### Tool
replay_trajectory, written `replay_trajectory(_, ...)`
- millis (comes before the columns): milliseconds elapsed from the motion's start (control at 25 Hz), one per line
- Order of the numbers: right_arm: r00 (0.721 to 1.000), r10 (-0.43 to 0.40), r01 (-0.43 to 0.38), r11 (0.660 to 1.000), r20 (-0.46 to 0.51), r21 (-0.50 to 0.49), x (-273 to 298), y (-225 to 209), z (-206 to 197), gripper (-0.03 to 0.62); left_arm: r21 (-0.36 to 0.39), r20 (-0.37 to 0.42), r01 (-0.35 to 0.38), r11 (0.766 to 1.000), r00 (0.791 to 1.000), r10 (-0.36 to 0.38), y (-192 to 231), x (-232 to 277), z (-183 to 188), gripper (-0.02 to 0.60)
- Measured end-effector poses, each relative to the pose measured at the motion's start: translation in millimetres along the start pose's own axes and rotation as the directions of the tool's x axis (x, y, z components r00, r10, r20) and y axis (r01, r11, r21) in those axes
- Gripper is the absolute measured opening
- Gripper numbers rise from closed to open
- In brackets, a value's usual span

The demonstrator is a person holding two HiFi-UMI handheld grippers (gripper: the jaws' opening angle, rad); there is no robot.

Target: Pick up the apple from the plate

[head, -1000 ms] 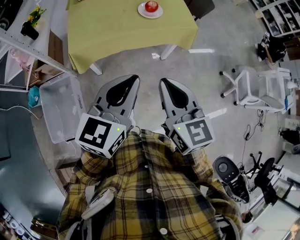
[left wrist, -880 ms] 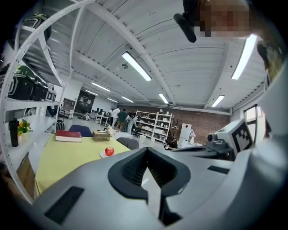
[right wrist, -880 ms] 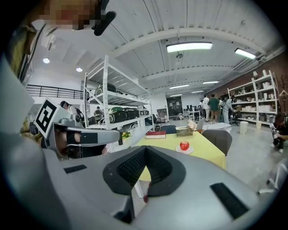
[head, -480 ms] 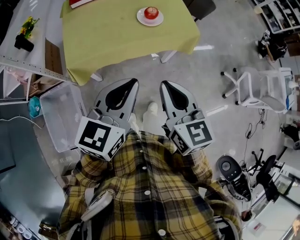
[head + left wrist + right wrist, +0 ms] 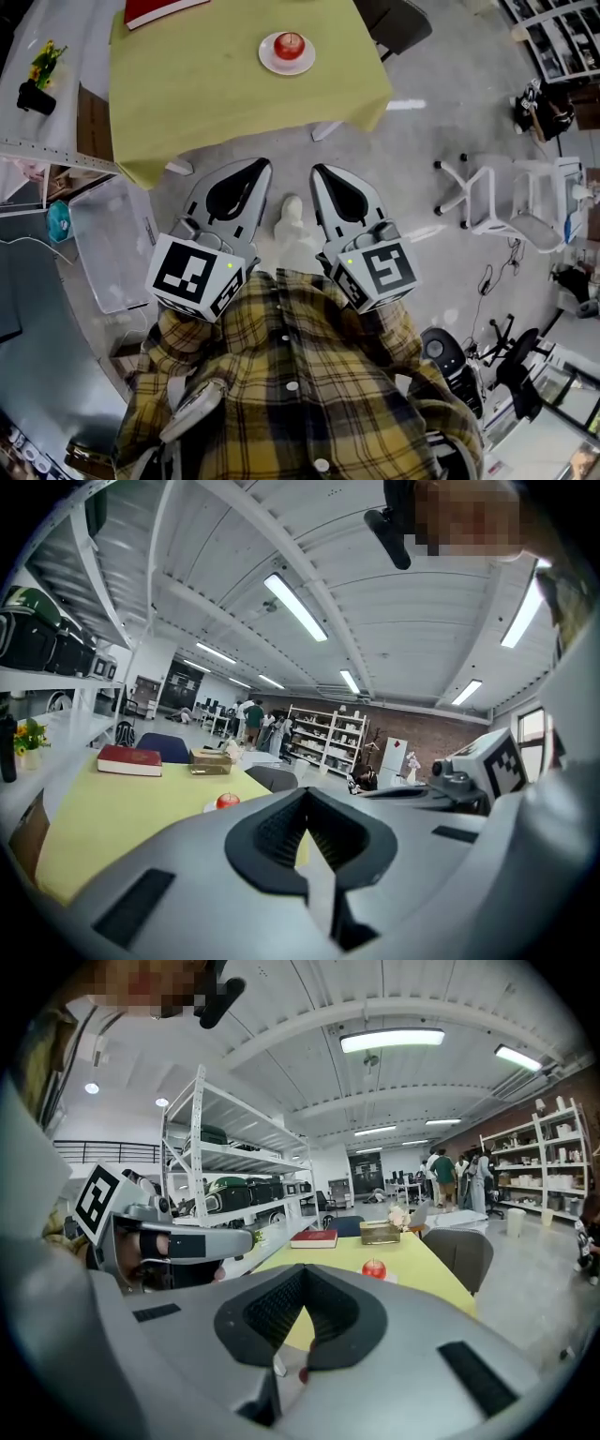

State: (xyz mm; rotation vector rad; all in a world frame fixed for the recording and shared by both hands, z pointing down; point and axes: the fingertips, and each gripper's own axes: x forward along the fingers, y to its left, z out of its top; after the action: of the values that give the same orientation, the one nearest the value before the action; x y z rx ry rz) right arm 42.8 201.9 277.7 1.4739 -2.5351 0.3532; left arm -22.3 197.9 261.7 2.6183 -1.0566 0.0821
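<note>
Left claw (image 5: 257, 167) and right claw (image 5: 320, 172), both pinched shut and empty, stand nearer the table (image 5: 187, 103) than a second ago, the apple (image 5: 289, 43) on its plate (image 5: 272, 63) still beyond reach.

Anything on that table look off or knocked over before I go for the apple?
Nothing stands out. The apple sits upright on its plate, the plate lies flat on the yellow-green tablecloth, and the red book lies flat at the far corner.

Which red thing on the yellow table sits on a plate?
The small round apple, resting on the white plate. The other red thing, the flat book at the far-left corner, lies straight on the table.
</note>
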Motion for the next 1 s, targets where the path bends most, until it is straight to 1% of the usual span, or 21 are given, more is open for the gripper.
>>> replay_trajectory(160, 0.999, 0.041, -0.042, 0.999, -0.009, -0.027, 13, -44, 12, -0.003, -0.001, 0.019, -0.030, 1.000, 0.999, 0.030, 1, 47, 13, 0.006)
replay_trajectory(280, 0.998, 0.047, -0.048, 0.998, -0.031, -0.030, 18, -76, 21, -0.003, -0.015, 0.038, -0.055, 0.998, 0.998, 0.055, -2, 79, 25, 0.006)
replay_trajectory(480, 0.996, 0.088, -0.089, 0.995, -0.033, -0.042, 32, -109, 29, -0.003, -0.010, 0.055, -0.103, 0.995, 0.993, 0.104, 0, 109, 37, 0.006)
replay_trajectory(560, 0.995, 0.091, -0.093, 0.995, -0.041, -0.038, 37, -117, 30, -0.003, -0.010, 0.052, -0.127, 0.992, 0.991, 0.127, 4, 113, 38, 0.006)
replay_trajectory(680, 0.990, 0.137, -0.138, 0.990, -0.038, -0.040, 49, -123, 27, -0.003, -0.016, 0.047, -0.159, 0.987, 0.986, 0.160, 14, 120, 38, 0.006)
replay_trajectory(760, 0.988, 0.148, -0.150, 0.988, -0.051, -0.036, 61, -127, 27, -0.003, -0.021, 0.044, -0.175, 0.984, 0.984, 0.175, 23, 124, 38, 0.006)
replay_trajectory(920, 0.986, 0.151, -0.153, 0.988, -0.064, -0.024, 89, -126, 32, -0.003, -0.025, 0.043, -0.185, 0.982, 0.982, 0.186, 49, 132, 41, 0.006)
replay_trajectory(1000, 0.984, 0.167, -0.169, 0.985, -0.054, -0.032, 103, -125, 35, -0.003, -0.019, 0.047, -0.178, 0.984, 0.983, 0.179, 63, 139, 47, 0.006)
